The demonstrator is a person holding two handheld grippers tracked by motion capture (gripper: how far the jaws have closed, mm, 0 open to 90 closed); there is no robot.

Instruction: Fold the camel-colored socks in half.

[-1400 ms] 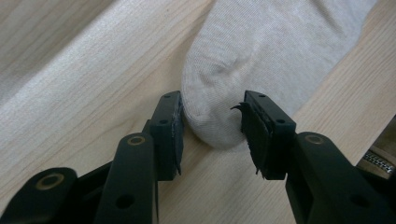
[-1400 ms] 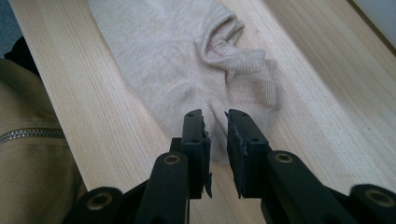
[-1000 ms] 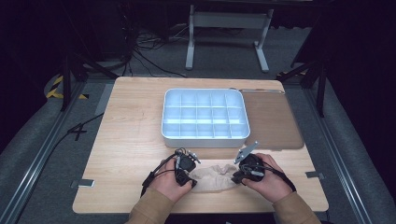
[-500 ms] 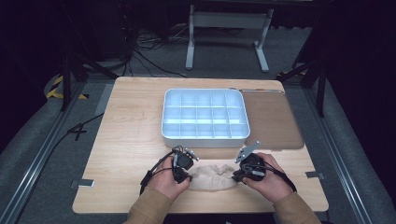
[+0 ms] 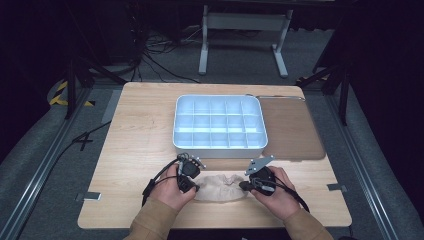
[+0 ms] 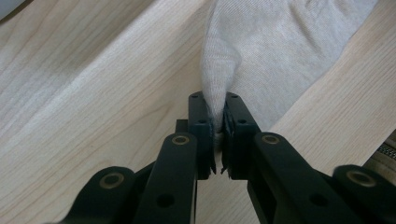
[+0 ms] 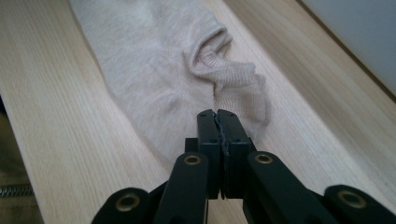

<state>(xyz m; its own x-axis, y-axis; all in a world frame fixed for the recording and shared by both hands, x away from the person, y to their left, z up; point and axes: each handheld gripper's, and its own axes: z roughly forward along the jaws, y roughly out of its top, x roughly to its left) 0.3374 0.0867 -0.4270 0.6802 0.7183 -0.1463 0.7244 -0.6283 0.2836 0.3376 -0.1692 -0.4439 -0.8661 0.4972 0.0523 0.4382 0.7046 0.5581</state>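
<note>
Left gripper [image 6: 218, 105] clenched on pinched fold of beige knit sock [image 6: 280, 51], jaws just closed. Right gripper [image 7: 217, 116] clamped on sock's other end. Sock lies on light wooden table [image 5: 140, 130], near edge, between both hands, below white compartment tray [image 5: 218, 146].

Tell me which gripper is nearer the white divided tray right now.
Left, though not by much. The left gripper sits just below the tray's front-left part, pinching the beige sock. The right gripper is below its front-right corner, shut at the sock's other end.
</note>
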